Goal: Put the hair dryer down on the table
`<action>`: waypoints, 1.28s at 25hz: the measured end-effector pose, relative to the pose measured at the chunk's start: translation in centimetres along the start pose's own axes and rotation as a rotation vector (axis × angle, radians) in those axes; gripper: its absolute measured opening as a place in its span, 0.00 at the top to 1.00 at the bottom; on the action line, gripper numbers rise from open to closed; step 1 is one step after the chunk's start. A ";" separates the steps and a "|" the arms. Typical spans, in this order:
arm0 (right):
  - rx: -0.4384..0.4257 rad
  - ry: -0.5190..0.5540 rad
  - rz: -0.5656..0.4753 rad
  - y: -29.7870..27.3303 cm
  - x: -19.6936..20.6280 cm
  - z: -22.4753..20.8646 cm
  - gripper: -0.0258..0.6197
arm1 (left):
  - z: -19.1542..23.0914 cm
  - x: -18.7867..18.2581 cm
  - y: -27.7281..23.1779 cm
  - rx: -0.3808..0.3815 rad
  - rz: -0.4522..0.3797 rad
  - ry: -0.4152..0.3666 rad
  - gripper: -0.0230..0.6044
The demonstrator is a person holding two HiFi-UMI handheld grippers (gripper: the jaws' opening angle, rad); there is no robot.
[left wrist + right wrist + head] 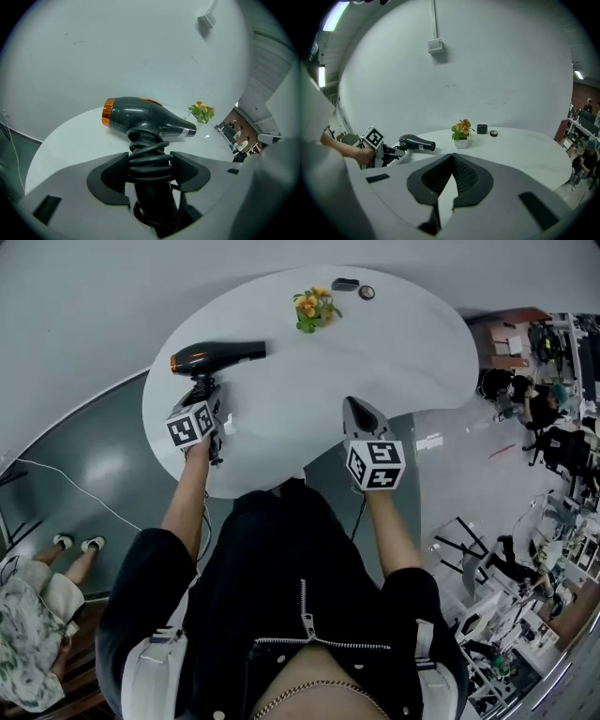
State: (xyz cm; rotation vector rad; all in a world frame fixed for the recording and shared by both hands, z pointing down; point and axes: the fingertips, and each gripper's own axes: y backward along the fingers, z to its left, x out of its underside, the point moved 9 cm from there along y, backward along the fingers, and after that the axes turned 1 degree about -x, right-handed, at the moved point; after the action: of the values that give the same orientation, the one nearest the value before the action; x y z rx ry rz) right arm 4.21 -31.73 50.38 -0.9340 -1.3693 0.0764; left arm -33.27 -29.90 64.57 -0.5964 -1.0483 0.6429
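A black hair dryer (217,355) with an orange rear ring is held above the left part of the white table (281,409). My left gripper (201,390) is shut on its handle, where the cord is coiled. In the left gripper view the hair dryer (143,120) stands upright between the pads, nozzle pointing right. The hair dryer (416,143) also shows at the left of the right gripper view. My right gripper (361,414) hovers over the table's near right part, jaws shut on nothing, its pads (464,176) meeting.
A small potted plant (314,309) stands at the table's far side, with a small dark box (345,284) and a round tin (367,292) behind it. The table edge curves close to my body. Office desks and people are at the far right.
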 end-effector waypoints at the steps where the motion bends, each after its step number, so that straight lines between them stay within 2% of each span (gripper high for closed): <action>1: 0.002 -0.006 0.003 0.1 0.2 0.0 0.95 | 0.0 0.2 -0.1 -0.004 0.002 0.000 0.51; 12: -0.006 -0.072 0.008 1.2 1.3 0.9 0.95 | -0.1 0.8 -1.3 -0.051 0.023 -0.033 0.51; 16: -0.014 -0.082 0.014 1.1 2.1 1.0 0.95 | -0.2 1.0 -2.0 -0.039 0.005 -0.027 0.51; 18: -0.017 -0.091 0.016 1.2 2.5 1.1 0.95 | -0.3 1.6 -2.1 -0.041 -0.039 -0.054 0.51; 20: -0.023 -0.100 0.016 1.4 2.7 1.3 0.95 | -0.6 2.3 -1.9 -0.060 -0.083 -0.121 0.51; 22: -0.031 -0.103 0.016 1.4 2.8 1.5 0.95 | -0.8 2.6 -2.0 -0.080 -0.096 -0.165 0.51; 32: -0.057 -0.152 0.026 2.3 4.5 1.1 0.95 | -1.2 3.0 -2.3 -0.125 -0.098 -0.207 0.51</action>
State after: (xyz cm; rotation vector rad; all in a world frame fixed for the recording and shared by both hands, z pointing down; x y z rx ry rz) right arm 5.48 -27.15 52.50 -1.0106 -1.5058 0.1311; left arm -30.72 -29.41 67.48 -0.5916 -1.3108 0.5638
